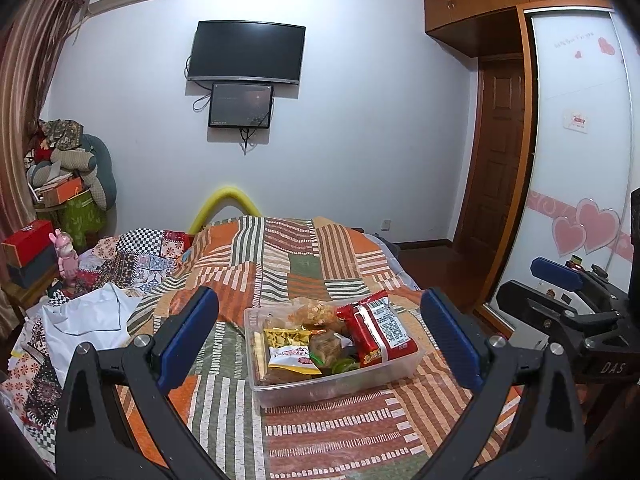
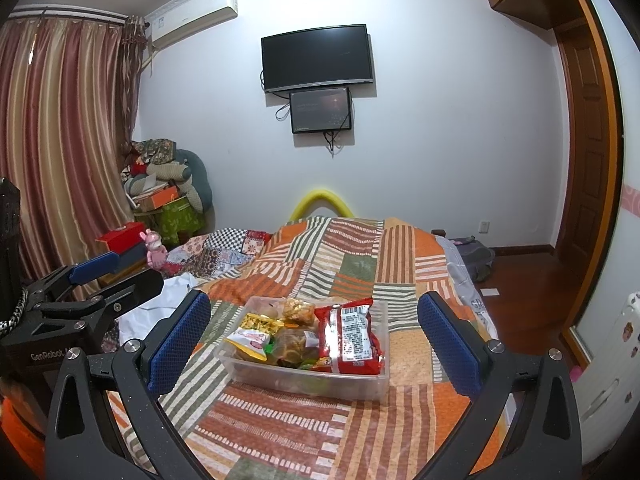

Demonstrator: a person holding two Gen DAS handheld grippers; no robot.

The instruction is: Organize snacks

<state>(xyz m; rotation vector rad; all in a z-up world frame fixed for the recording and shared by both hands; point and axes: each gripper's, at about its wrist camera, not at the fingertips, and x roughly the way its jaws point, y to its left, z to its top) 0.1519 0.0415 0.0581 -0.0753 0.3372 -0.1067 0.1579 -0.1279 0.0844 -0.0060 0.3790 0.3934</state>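
Both claws are released and empty: your left gripper (image 1: 320, 344) frames the clear plastic box (image 1: 280, 390) between its spread blue pads (image 1: 188, 336), and your right gripper (image 2: 314, 344) does the same from its own side, neither touching anything. That box sits on the patchwork bedspread (image 1: 280, 264), near the foot of the bed, dead ahead at twelve o'clock in both views. It looks as if the job is nearly or fully done: the red packet (image 1: 380, 330) lies in the box at its three o'clock side, partly propped over the rim, the white and yellow pouch (image 1: 292, 358) sits toward seven o'clock, and small mixed snacks (image 1: 316, 316) fill the middle. You see no loose snack on the bedspread around the box, so what is left is probably only pressing the red packet down flat, if anything. Around you, crumpled white cloth (image 1: 88, 314) lies at nine o'clock from the box, with a pink figurine (image 1: 66, 254) and red case (image 1: 26, 240) beyond at ten o'clock. Nothing stands between your claws and the box; only the other gripper crowds the edge of each view.
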